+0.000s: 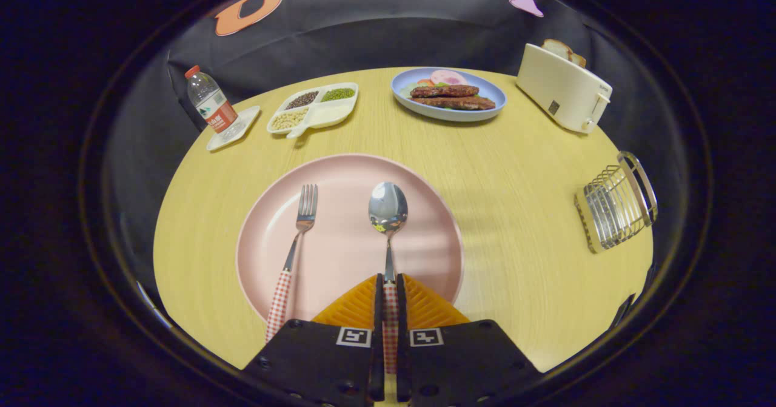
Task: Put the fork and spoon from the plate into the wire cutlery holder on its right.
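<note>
Wooden table (521, 170), fork (295, 246) on pink plate (424, 213), tool (388, 285) seemingly clamped around spoon (388, 213) handle.

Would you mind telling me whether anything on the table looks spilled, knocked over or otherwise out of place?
Nothing stands out. The fork lies straight on the pink plate, the spoon beside it with its checked handle gripped between the closed fingers. The wire cutlery holder, toaster and water bottle stand upright; no spill is visible.

The camera rides on the gripper (388, 285), low and close over the plate (285, 213), facing forward across the table (515, 170) toward the booth wall.
</note>
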{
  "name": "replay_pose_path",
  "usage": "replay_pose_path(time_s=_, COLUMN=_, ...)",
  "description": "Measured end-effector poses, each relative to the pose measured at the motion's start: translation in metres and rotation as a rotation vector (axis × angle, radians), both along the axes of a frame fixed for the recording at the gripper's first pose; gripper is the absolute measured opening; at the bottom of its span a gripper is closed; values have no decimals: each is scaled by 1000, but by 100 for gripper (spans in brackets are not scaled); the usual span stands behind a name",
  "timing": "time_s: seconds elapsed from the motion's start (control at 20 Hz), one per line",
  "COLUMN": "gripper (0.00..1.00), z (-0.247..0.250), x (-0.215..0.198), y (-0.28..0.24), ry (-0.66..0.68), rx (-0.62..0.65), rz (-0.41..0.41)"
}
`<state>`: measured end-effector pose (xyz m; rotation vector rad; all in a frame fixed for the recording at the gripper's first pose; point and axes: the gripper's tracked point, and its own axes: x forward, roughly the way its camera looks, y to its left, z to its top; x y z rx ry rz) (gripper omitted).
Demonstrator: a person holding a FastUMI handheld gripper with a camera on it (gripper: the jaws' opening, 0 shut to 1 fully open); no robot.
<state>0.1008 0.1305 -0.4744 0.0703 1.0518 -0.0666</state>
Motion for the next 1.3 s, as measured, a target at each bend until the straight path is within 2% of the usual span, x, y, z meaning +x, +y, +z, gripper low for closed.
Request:
replay_pose_path(time_s=0.4, gripper=8, z=65, x=-2, y=-17, ry=-109, rx=-6, rz=83)
replay_pose_path(time_s=0.45, gripper=4, z=69, x=-1, y=-18, ry=-117, rx=-4, rz=104)
replay_pose_path(time_s=0.6, gripper=4, z=68, x=-9, y=-26, ry=-104, rx=-16, rz=146)
replay_pose_path(time_s=0.95, gripper=4, z=114, x=-21, y=-62, ry=-154, rx=0, rz=152)
replay_pose_path(time_s=1.3, gripper=4, z=165, x=-33, y=-151, ry=-209, rx=-8, rz=82)
